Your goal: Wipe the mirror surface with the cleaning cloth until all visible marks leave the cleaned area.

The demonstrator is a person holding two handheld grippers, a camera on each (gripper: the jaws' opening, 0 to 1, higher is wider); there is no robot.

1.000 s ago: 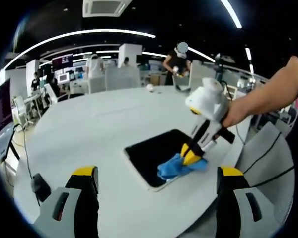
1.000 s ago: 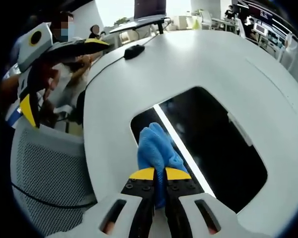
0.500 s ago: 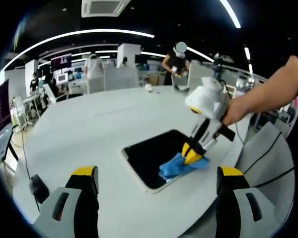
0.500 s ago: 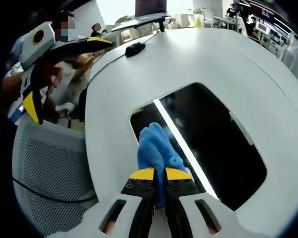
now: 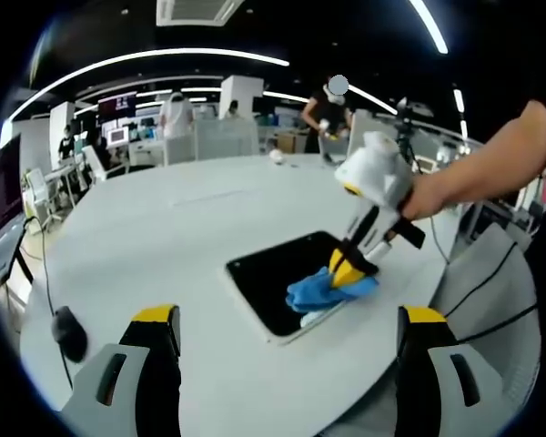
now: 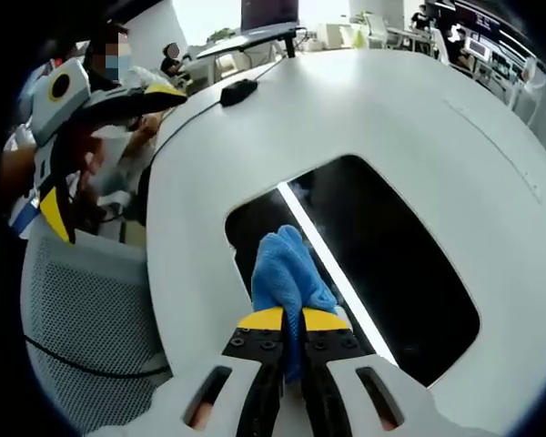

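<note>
Big white round table (image 5: pixel 146 237) carries everything; the mirror (image 5: pixel 282 278) lies flat on it near the edge closest to you, dark glass in a thin white frame, reflecting a bright ceiling strip in the right gripper view (image 6: pixel 382 264); your right gripper (image 6: pixel 283 320) has its jaws pinched together on the blue cloth (image 6: pixel 287 273), and the cloth is pressed onto the glass at the mirror's near corner; in the left gripper view the same cloth (image 5: pixel 326 289) sits bunched under the right gripper (image 5: pixel 348 267), partly over the mirror's frame on the side toward your hand (image 5: pixel 417 202); your left gripper (image 5: pixel 287 332) hangs above the table short of the mirror, jaws wide apart, holding nothing, touching nothing; from the right gripper view it (image 6: pixel 91 127) shows up off the table's edge, over the mesh chair (image 6: pixel 82 319); a black mouse (image 5: pixel 70 333) with its cable sits on the table well apart from the mirror, also seen at (image 6: pixel 239 92); can't tell from these frames whether marks are on the glass; people stand at desks far behind the table.
</note>
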